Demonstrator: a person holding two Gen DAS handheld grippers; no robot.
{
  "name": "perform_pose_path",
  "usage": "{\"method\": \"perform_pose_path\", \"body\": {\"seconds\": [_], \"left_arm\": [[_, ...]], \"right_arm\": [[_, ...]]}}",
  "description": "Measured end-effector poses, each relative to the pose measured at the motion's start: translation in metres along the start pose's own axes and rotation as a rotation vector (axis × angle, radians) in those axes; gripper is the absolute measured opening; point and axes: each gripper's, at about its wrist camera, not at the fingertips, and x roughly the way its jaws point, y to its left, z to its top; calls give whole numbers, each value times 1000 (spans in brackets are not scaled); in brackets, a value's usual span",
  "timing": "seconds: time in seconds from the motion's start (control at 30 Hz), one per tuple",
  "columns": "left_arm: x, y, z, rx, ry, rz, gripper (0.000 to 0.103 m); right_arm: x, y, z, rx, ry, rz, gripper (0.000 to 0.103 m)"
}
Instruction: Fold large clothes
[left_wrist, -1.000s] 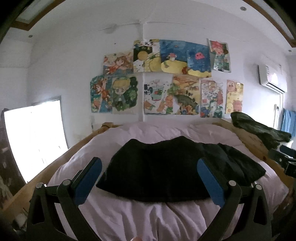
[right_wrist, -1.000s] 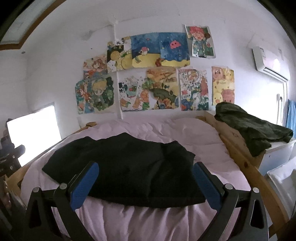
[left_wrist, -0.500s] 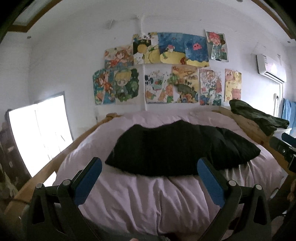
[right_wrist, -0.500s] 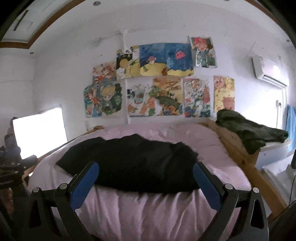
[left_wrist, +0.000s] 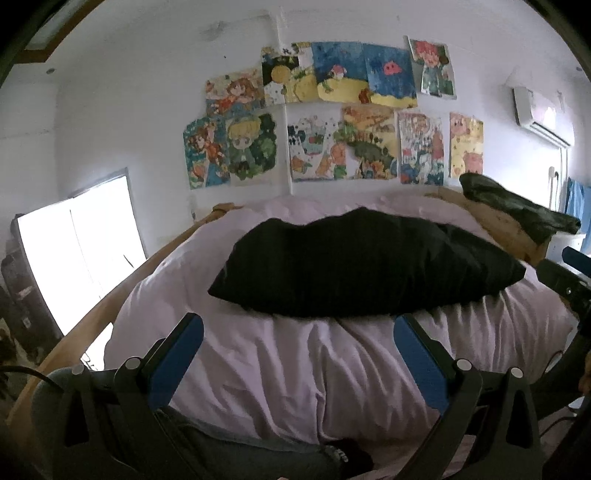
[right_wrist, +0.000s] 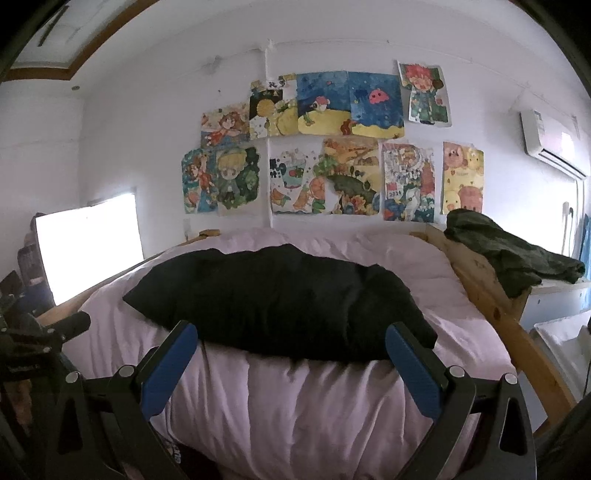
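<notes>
A large black garment (left_wrist: 354, 266) lies folded flat on the pale pink duvet (left_wrist: 295, 369) of a bed; it also shows in the right wrist view (right_wrist: 280, 299). My left gripper (left_wrist: 298, 332) is open and empty, held back from the bed's near edge, below the garment. My right gripper (right_wrist: 291, 339) is open and empty, its blue pads framing the garment's near edge without touching it. The right gripper shows at the right edge of the left wrist view (left_wrist: 565, 273), and the left gripper at the left edge of the right wrist view (right_wrist: 55, 328).
A wooden bed frame (right_wrist: 484, 295) runs along both sides. A dark green garment (right_wrist: 509, 254) lies on a white cabinet at the right. Drawings cover the wall (left_wrist: 332, 110) behind. A bright window (left_wrist: 77, 251) is at the left, an air conditioner (right_wrist: 550, 144) at the upper right.
Both grippers have pulled back and lower from the bed; the garment now looks farther off and more of the duvet's front shows. Both stay open and empty.
</notes>
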Motion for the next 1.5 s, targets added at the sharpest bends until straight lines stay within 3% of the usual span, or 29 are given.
{"method": "perform_pose_path", "body": {"seconds": [0.47, 1.5], "left_arm": [[7, 1, -2, -1, 31, -6, 101], [7, 3, -2, 1, 34, -3, 101]], "right_arm": [[17, 11, -8, 19, 84, 5, 103], [18, 12, -8, 16, 87, 1, 103]]}}
